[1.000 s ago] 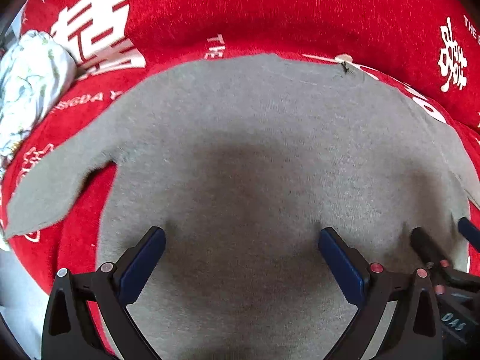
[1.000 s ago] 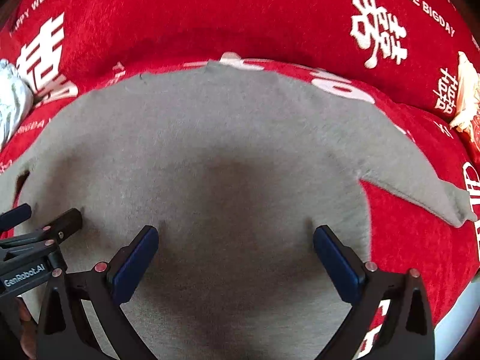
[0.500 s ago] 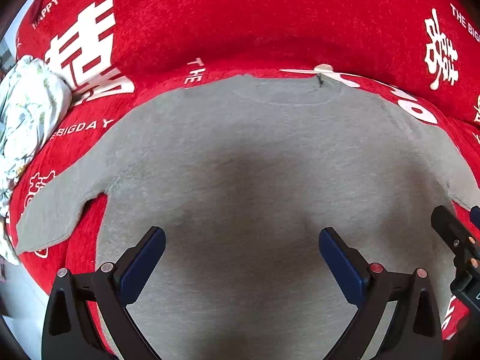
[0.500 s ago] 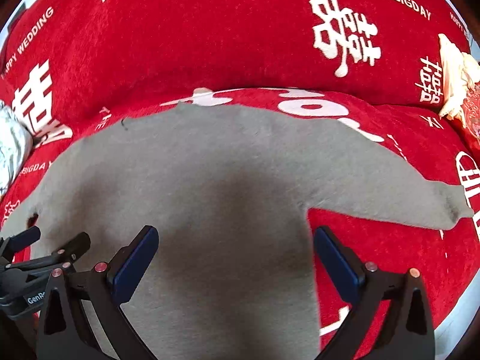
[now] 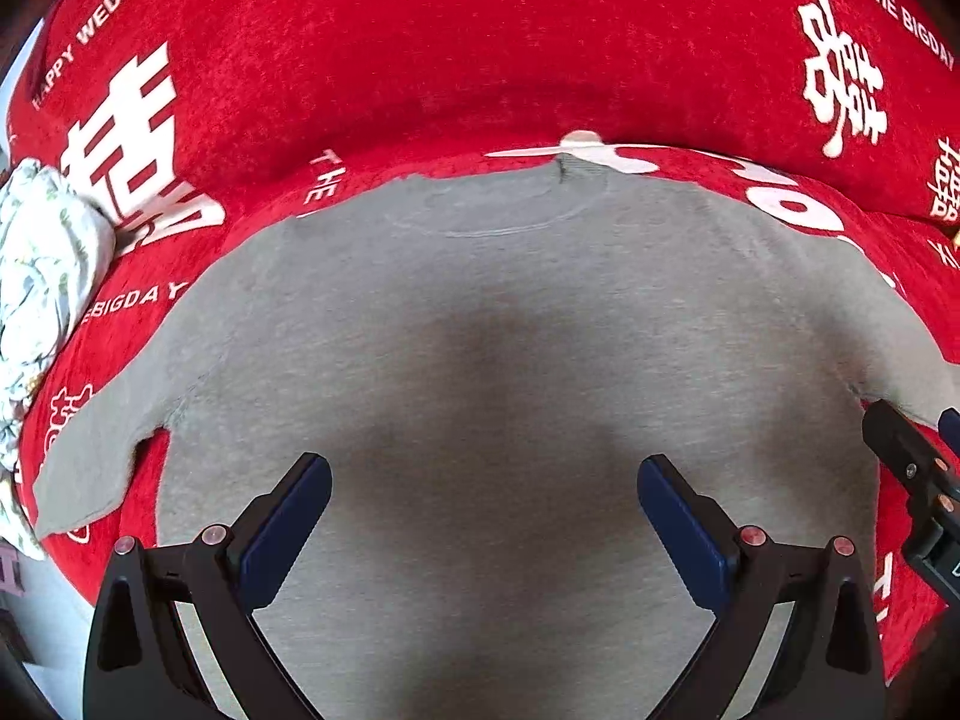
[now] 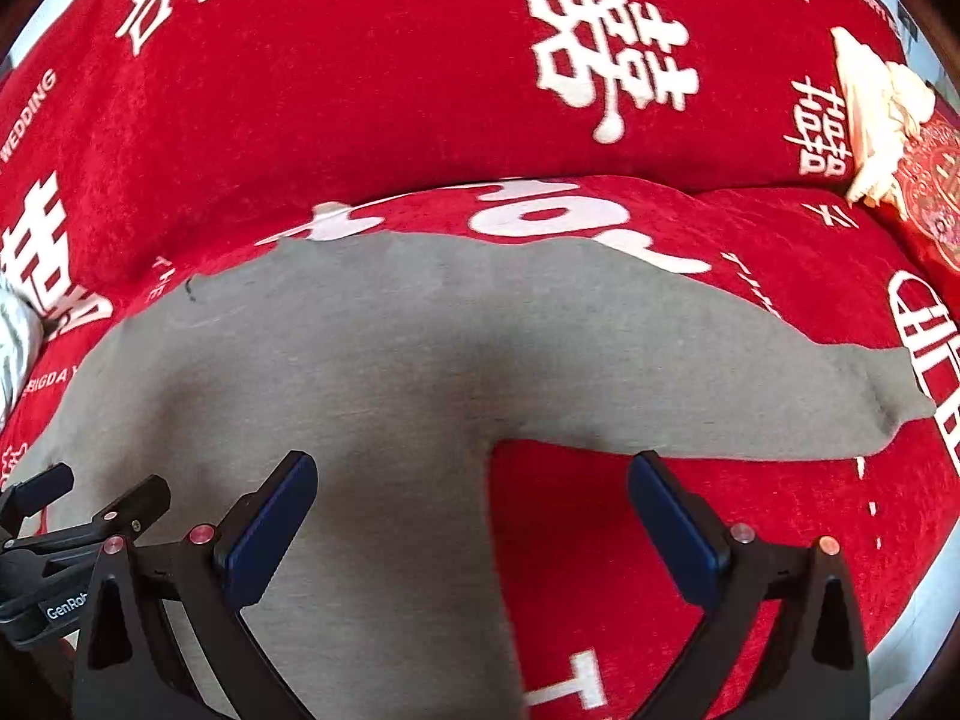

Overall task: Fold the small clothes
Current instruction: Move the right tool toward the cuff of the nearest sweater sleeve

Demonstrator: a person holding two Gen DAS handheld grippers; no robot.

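While both tools gape, grey shirt (image 5: 510,360) lies beneath.

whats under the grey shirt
The grey shirt lies spread flat on a red cover with white lettering. The cover shows all around it and below both sleeves. Whatever print or item lies beneath the shirt's body is hidden.

Small grey long-sleeved top (image 5: 510,360), flat on red cloth, sleeves spread wide.

Red sofa cover (image 5: 480,60) with white wedding lettering; cream cloth (image 6: 870,114) at right end.
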